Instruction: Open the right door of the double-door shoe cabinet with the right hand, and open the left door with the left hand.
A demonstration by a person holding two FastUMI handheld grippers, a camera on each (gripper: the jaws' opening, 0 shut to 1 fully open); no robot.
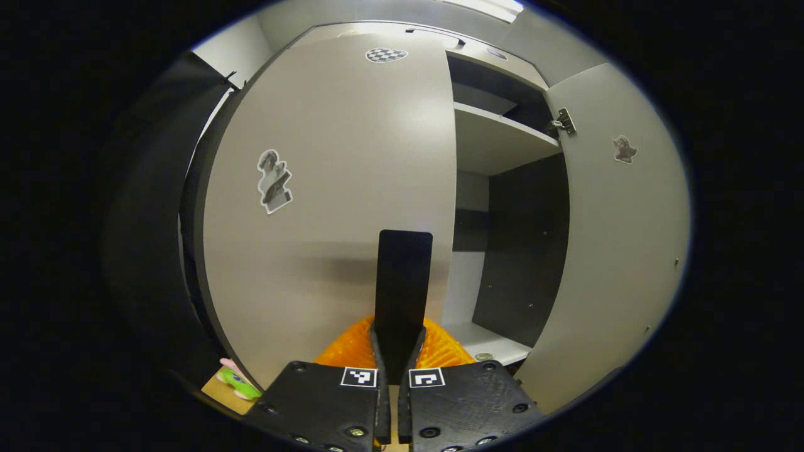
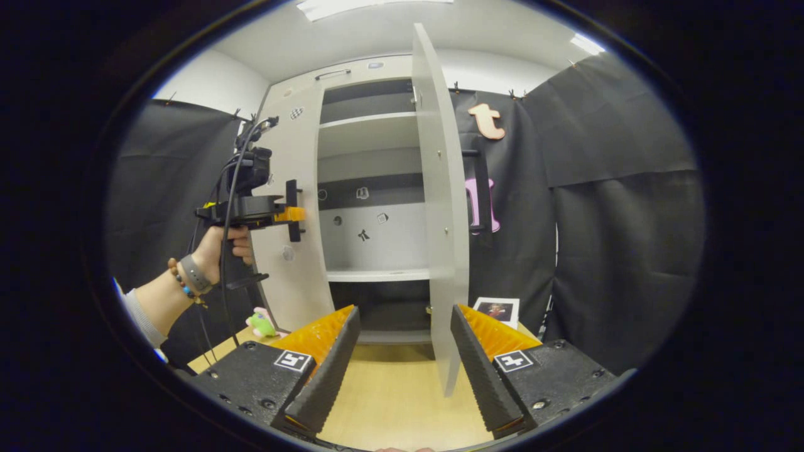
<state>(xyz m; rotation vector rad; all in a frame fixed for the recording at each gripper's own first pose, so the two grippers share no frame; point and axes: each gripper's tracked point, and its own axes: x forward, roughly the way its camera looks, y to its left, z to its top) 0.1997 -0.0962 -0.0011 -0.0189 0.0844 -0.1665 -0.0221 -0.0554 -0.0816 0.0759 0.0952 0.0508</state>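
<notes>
The shoe cabinet (image 2: 370, 188) has two doors: the left door (image 1: 326, 207) and the right door (image 2: 440, 201). Two shelves (image 2: 377, 275) cross its inside. One plush toy (image 2: 260, 324) lies by its left foot.

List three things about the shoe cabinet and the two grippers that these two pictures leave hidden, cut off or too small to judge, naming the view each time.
1. Left gripper view: the left gripper grips the handle; the handle's lower end is hidden behind the fingers.
2. Right gripper view: the stickers on the cabinet's back wall are too small to identify.
3. Right gripper view: the right door stands edge-on, so its front face is hidden.
</notes>
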